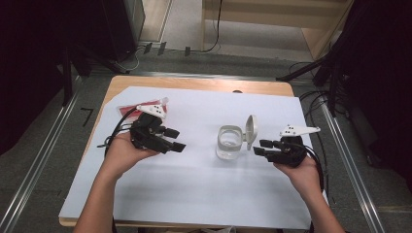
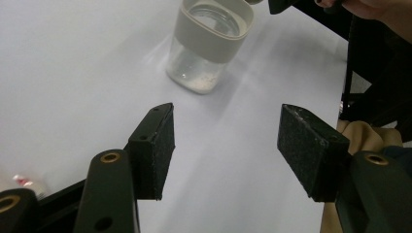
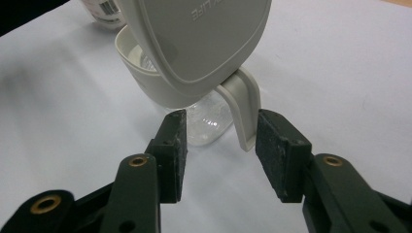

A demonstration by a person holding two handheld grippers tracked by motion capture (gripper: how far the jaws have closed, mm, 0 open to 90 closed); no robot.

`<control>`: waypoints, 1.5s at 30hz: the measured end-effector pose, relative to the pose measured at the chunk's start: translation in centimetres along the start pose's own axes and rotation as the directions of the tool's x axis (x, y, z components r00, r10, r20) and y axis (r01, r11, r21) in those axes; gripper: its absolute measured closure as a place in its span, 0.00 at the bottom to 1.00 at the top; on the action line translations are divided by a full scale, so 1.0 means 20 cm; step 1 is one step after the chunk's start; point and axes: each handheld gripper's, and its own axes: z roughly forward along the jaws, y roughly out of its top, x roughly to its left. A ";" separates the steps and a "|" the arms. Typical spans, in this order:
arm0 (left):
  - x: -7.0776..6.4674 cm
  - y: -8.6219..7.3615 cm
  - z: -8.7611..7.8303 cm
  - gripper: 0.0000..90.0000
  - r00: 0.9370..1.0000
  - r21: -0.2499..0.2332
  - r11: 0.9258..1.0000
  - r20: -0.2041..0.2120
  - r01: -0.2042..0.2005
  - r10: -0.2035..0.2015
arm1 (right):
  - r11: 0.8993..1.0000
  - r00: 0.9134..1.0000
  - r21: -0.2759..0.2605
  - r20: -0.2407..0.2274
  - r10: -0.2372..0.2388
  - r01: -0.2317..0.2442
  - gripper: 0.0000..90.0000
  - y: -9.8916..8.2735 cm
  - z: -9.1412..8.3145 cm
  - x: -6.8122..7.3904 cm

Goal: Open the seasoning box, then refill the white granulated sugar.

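Just ahead of the right claw (image 3: 221, 145) stands the jar (image 1: 229, 142), its lid (image 3: 204, 43) flipped upright, the hinge tab (image 3: 245, 109) between part-open jaws, ungripped. Farther off, the left claw (image 1: 176, 139) is held open, empty.

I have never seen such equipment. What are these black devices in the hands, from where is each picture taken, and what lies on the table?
A person holds hand-worked tongs, one per hand. The high view looks down on the table; the other two cameras ride on the tongs. On the white sheet stands a clear jar with its grey hinged lid flipped open. The left tongs are open and hold nothing. The right tongs are open around the lid's hinge strap, not pressing it. A red-and-white packet lies behind the left hand.
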 end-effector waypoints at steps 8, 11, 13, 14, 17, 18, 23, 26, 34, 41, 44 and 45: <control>0.06 -0.07 -0.09 0.43 0.999 -0.005 0.999 -0.033 0.035 -0.036 | 1.000 1.000 0.016 0.001 0.002 -0.002 0.61 0.01 0.01 0.00; 0.07 -0.09 -0.13 0.43 0.998 -0.018 0.999 -0.043 0.051 -0.052 | 1.000 1.000 0.022 0.002 0.008 -0.008 0.60 0.01 0.02 0.00; 0.08 -0.10 -0.16 0.43 0.997 -0.026 0.998 -0.048 0.057 -0.058 | 1.000 1.000 0.026 0.002 0.007 -0.007 0.60 0.01 0.02 0.00; 0.09 -0.11 -0.17 0.43 0.997 -0.029 0.998 -0.050 0.061 -0.062 | 1.000 1.000 0.026 0.002 0.007 -0.007 0.60 0.01 0.02 0.00; 0.10 -0.13 -0.21 0.44 0.996 -0.030 0.997 -0.053 0.068 -0.069 | 1.000 1.000 0.027 0.003 0.008 -0.008 0.60 0.01 0.02 0.00; 0.11 -0.14 -0.22 0.44 0.996 -0.031 0.997 -0.052 0.069 -0.071 | 1.000 1.000 0.027 0.005 0.006 -0.006 0.60 0.01 0.02 0.00; 0.13 -0.17 -0.28 0.45 0.993 -0.034 0.996 -0.081 0.085 -0.088 | 0.999 1.000 0.031 0.003 0.004 -0.004 0.60 0.01 0.03 0.00; 0.15 -0.20 -0.31 0.45 0.990 -0.036 0.995 -0.099 0.095 -0.098 | 0.999 1.000 0.035 0.006 0.005 -0.005 0.60 0.01 0.03 0.00; 0.19 -0.26 -0.38 0.45 0.981 -0.062 0.989 -0.135 0.133 -0.141 | 0.999 1.000 0.037 0.007 0.001 -0.001 0.60 0.01 0.03 0.00; 0.23 -0.31 -0.43 0.46 0.972 -0.075 0.984 -0.163 0.161 -0.171 | 0.999 1.000 0.048 0.007 -0.001 0.000 0.60 0.01 0.05 0.00; 0.25 -0.34 -0.46 0.46 0.967 -0.088 0.981 -0.173 0.175 -0.188 | 0.999 1.000 0.050 0.007 -0.005 0.005 0.60 0.01 0.05 0.00; 0.26 -0.35 -0.47 0.46 0.965 -0.093 0.980 -0.180 0.176 -0.191 | 0.999 1.000 0.049 0.007 -0.008 0.007 0.60 0.01 0.05 0.00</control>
